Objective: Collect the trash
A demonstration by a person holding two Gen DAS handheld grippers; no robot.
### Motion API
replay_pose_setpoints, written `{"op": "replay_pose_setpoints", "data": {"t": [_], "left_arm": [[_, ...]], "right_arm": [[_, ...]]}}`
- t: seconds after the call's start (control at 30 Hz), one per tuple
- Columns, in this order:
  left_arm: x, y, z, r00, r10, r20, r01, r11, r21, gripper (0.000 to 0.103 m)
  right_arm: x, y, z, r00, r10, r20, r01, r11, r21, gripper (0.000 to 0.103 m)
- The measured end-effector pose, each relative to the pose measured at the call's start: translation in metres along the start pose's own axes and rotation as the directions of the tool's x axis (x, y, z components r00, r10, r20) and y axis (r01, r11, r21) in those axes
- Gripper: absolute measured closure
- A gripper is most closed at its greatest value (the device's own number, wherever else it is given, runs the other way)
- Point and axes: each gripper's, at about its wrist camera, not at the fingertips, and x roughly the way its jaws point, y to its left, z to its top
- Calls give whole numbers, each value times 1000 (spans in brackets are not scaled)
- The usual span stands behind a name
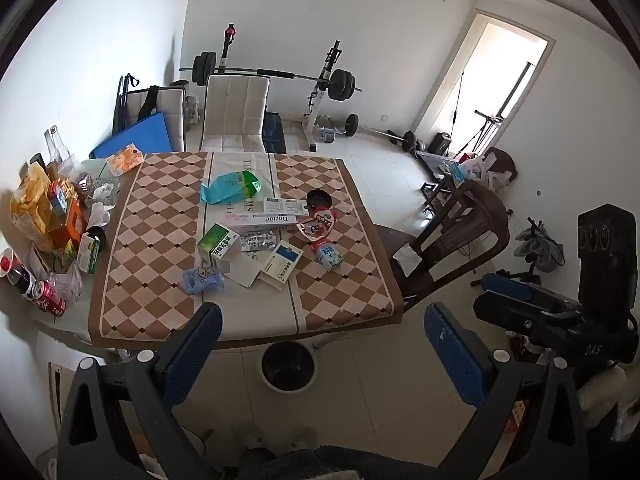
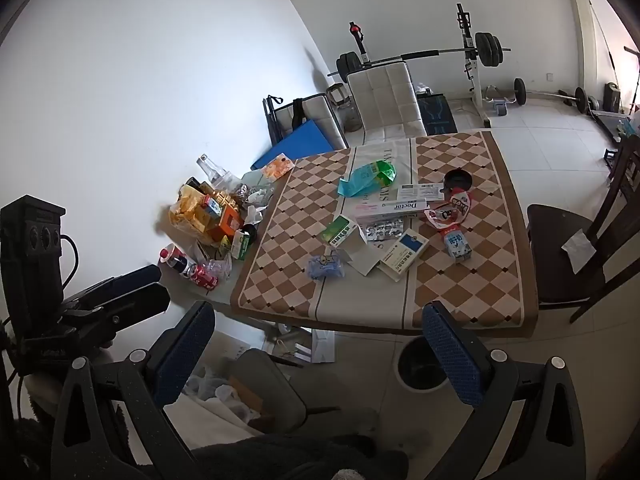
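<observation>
Trash lies on the checkered table point(image 1: 152, 280): a green and blue bag point(image 1: 234, 186), a green medicine box point(image 1: 218, 245), a blue and white box point(image 1: 282, 265), a white "Doctor" box point(image 1: 264, 220), blister packs point(image 1: 258, 241), a red wrapper point(image 1: 318, 226), a small carton point(image 1: 330, 255) and a blue tissue pack point(image 1: 202, 280). A round bin point(image 1: 287, 366) stands on the floor under the table's near edge. My left gripper point(image 1: 324, 354) is open and empty, held back from the table above the bin. My right gripper point(image 2: 316, 354) is open and empty, also short of the table point(image 2: 460, 292), with the bin point(image 2: 424, 364) below.
Snack bags, cans and bottles point(image 1: 44, 220) crowd the table's left edge. A dark chair point(image 1: 452, 236) stands at the right, a white chair point(image 1: 236, 116) behind. A barbell rack point(image 1: 276, 76) is by the far wall. The right gripper point(image 1: 532, 308) shows at the right in the left wrist view.
</observation>
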Motion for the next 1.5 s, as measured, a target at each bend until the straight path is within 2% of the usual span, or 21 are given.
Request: {"op": "replay_pose_setpoints", "data": {"t": [0.63, 0.7, 1.5], "left_arm": [[0, 0, 0, 1000, -6, 8, 6, 1000, -1, 0], [0, 0, 0, 1000, -7, 7, 7, 1000, 0, 0], [0, 0, 0, 1000, -10, 13, 10, 1000, 1, 0]], "right_arm": [[-5, -11, -1, 1000, 12, 6, -12, 1000, -1, 0], [-3, 3, 8, 1000, 10, 6, -10, 1000, -5, 0], [-2, 4, 9, 1000, 19, 10, -19, 1000, 1, 0]]}}
